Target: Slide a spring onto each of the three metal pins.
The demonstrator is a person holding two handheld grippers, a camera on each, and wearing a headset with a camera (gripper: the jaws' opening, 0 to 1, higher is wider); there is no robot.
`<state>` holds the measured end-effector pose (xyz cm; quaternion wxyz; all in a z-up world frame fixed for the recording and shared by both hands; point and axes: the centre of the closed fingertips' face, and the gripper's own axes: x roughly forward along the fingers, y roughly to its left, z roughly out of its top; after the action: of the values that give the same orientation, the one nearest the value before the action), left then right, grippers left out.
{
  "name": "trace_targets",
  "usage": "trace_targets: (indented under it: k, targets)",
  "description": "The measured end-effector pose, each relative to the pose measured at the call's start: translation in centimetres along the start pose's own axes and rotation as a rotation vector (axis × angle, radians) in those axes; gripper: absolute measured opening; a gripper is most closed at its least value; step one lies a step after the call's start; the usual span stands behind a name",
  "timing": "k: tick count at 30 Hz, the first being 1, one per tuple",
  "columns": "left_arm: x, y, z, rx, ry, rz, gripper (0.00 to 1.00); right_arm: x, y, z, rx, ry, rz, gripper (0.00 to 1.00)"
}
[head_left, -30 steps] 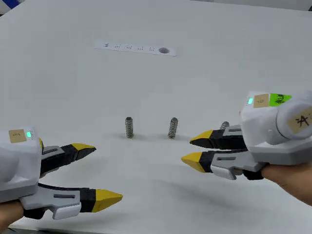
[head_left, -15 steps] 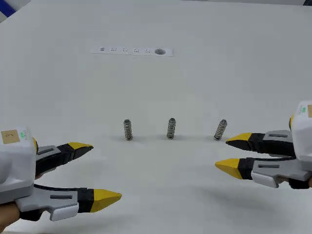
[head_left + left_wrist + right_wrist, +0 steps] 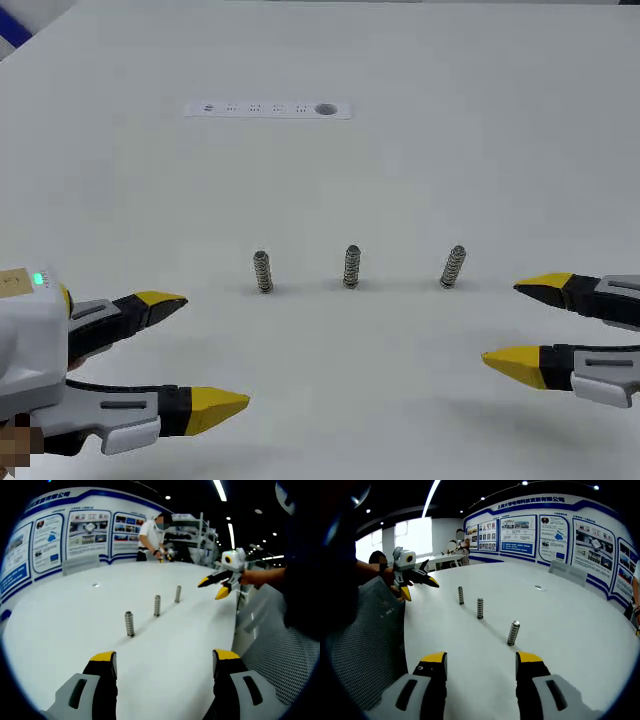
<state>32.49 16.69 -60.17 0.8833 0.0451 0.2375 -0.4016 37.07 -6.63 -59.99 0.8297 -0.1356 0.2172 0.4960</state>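
As far as we can judge, the task is done or very nearly so. Three springs stand in a row across the middle of the head view on the white counter (image 3: 420, 180): the left spring (image 3: 262, 271), the middle spring (image 3: 352, 267) and the right spring (image 3: 453, 267). They are well apart from one another, and each is upright enough that we take it to be threaded over its post. In the right gripper view the rounded top of a pin (image 3: 515, 624) pokes out above the nearest coil, which supports that reading. The other two pins are covered by their coils and too small for us to check. The right spring leans a little toward the upper right, so we cannot say whether it is seated all the way down. Every spring we can see belongs to that row. The left tool (image 3: 215, 350) sits at the lower left of the head view, its yellow-tipped jaws spread wide with nothing between them, apart from the left spring. The right tool (image 3: 500, 322) comes in from the right edge, likewise spread and empty, near the right spring but not touching it. A white strip (image 3: 268, 109) lies flat in the upper left of the frame, well apart from the row. In our judgement, all that is left is at most a check that the leaning spring has dropped fully.
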Motion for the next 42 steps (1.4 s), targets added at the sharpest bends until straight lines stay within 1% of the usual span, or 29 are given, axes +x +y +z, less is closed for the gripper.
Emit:
trace_targets:
  k: [2, 5, 12, 20, 30, 42]
  targets:
    - [0.0, 0.0, 0.1, -0.001, -0.001, 0.001, 0.80, -0.1, 0.0, 0.0, 0.004, -0.006, 0.002, 0.60]
    - [0.0, 0.1, 0.1, -0.003, -0.004, 0.004, 0.81, -0.2, -0.1, -0.2, 0.006, -0.001, 0.000, 0.61]
    - [-0.1, 0.2, 0.1, -0.009, -0.013, 0.012, 0.83, -0.6, -0.6, 0.4, 0.005, -0.010, -0.010, 0.62]
    - [0.1, 0.2, -0.3, -0.017, -0.024, 0.008, 0.84, -0.5, -0.3, 0.6, 0.004, -0.006, -0.010, 0.62]
    - [0.1, 0.1, -0.3, -0.021, -0.038, -0.001, 0.84, -0.6, -0.2, 0.8, 0.011, -0.003, -0.020, 0.62]
    - [0.5, 0.0, 0.0, -0.009, -0.020, -0.022, 0.84, -1.4, -0.3, 0.1, 0.041, -0.009, -0.050, 0.62]
